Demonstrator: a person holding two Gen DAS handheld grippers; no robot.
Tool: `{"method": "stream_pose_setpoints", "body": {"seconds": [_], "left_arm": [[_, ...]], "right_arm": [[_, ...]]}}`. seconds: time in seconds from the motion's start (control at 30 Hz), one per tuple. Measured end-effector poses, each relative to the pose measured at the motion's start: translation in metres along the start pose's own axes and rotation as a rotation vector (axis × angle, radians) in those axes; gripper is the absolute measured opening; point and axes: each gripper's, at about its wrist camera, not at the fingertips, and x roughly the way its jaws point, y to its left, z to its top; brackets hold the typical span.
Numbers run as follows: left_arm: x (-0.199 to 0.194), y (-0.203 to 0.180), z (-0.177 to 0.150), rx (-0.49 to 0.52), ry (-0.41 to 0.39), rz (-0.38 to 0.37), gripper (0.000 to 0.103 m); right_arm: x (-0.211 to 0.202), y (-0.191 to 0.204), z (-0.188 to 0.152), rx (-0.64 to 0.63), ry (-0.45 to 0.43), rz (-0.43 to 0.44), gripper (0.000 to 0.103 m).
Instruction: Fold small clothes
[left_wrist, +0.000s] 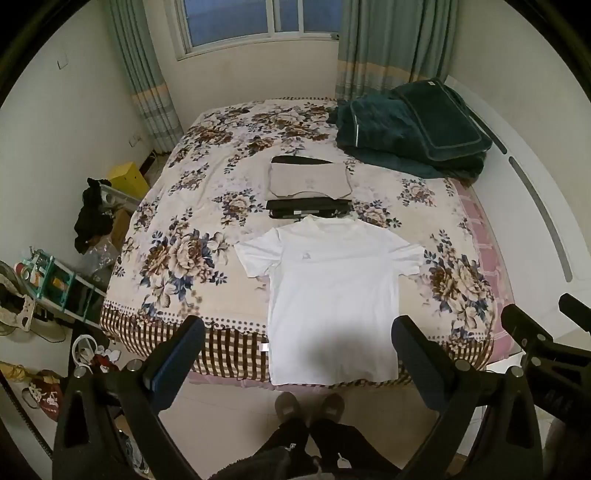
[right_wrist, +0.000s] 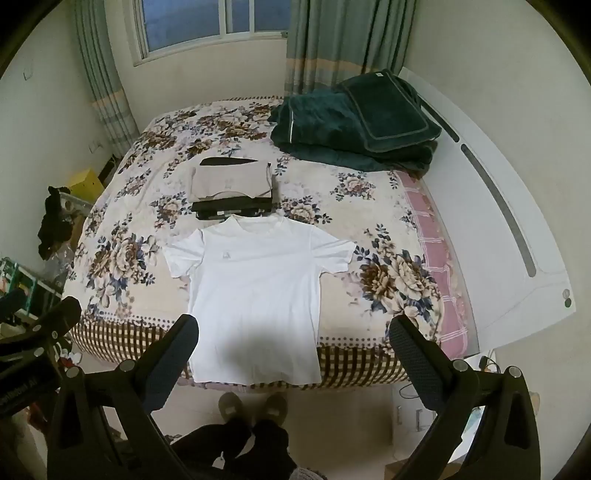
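White T-shirt (left_wrist: 332, 295) flat on floral bed (left_wrist: 177, 206), green curtains (left_wrist: 388, 40) behind

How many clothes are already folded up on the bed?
3 that show: a beige one on top, a black one sticking out under its near edge, and black cloth peeking out behind. That black could be one garment; more may be hidden underneath.

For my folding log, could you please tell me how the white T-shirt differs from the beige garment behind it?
The white T-shirt lies spread flat, sleeves out; the beige garment is folded into a compact rectangle. The T-shirt lies directly on the bedspread, hem over its edge; the beige one tops a dark pile. Both have a small chest logo.
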Motion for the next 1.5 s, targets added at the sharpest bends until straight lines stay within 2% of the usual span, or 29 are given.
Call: {"method": "stream_pose_setpoints", "body": {"seconds": [1.37,1.5], "left_arm": [[0.0,0.002,0.0,-0.004,-0.016,-0.01,0.103],[-0.003,-0.008,0.01,-0.003,-0.015,-0.013,0.103]], "right_arm": [[-0.007,0.0,-0.01,-0.003,-0.014,-0.006,0.103],[-0.008,0.0,-0.011,-0.004,-0.014,-0.008,0.103]]}}
